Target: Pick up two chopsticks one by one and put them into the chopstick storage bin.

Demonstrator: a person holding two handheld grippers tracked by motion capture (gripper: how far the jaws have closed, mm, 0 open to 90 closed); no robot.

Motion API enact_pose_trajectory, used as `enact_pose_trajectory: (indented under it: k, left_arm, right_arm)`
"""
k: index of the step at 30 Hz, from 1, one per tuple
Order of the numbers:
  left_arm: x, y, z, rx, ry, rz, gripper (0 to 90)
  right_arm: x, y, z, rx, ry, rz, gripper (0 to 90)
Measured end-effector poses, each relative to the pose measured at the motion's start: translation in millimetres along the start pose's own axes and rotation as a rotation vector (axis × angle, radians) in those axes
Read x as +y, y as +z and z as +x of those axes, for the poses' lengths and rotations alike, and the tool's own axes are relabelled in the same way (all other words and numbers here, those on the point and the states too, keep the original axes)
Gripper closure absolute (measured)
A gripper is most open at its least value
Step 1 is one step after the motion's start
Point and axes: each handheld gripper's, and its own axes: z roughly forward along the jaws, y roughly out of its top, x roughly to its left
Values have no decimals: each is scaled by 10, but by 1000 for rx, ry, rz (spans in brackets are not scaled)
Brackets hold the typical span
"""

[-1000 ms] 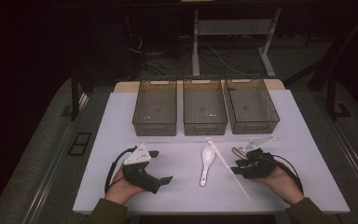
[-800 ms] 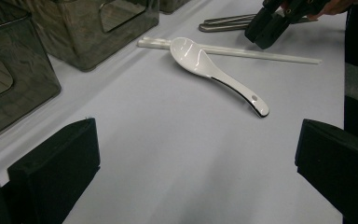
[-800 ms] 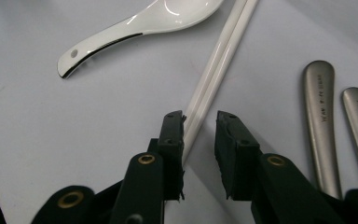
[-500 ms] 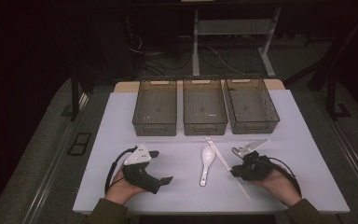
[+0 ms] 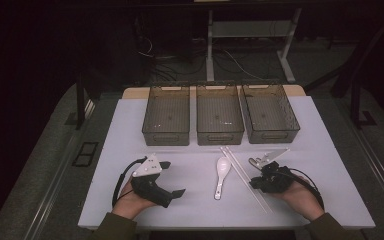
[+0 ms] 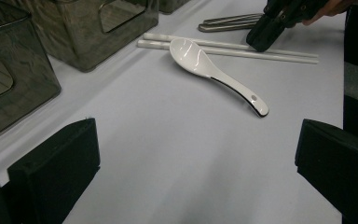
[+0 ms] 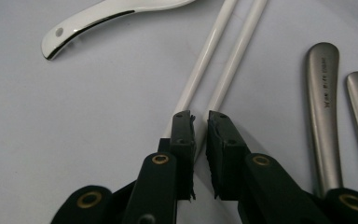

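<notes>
Chopsticks [image 5: 245,175] lie on the white surface [image 5: 130,125], right of centre, with the right hand-held gripper [image 7: 200,116] at their near end

At the left, the left hand-held gripper [image 5: 172,179] rests on the surface with its jaws wide apart and nothing between them. A white spoon [image 5: 221,172] lies near the middle, just left of the chopsticks. The right one has its jaws narrowed around one chopstick, a thin gap left. Metal cutlery handles [image 7: 324,107] lie just to the right. Three bins [image 5: 219,119] stand in a row behind
</notes>
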Motion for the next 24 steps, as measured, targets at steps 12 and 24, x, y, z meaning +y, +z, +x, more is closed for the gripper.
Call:
enact_pose_trajectory:
  k: [12, 24]
  left_arm:
    - [-1, 10, -6, -5, -1, 1, 0]
    - [0, 8, 1, -4, -6, -4, 0]
  right_arm:
    - [-19, -38, -58, -50, -23, 25, 810]
    - [224, -40, -158, -21, 61, 67, 744]
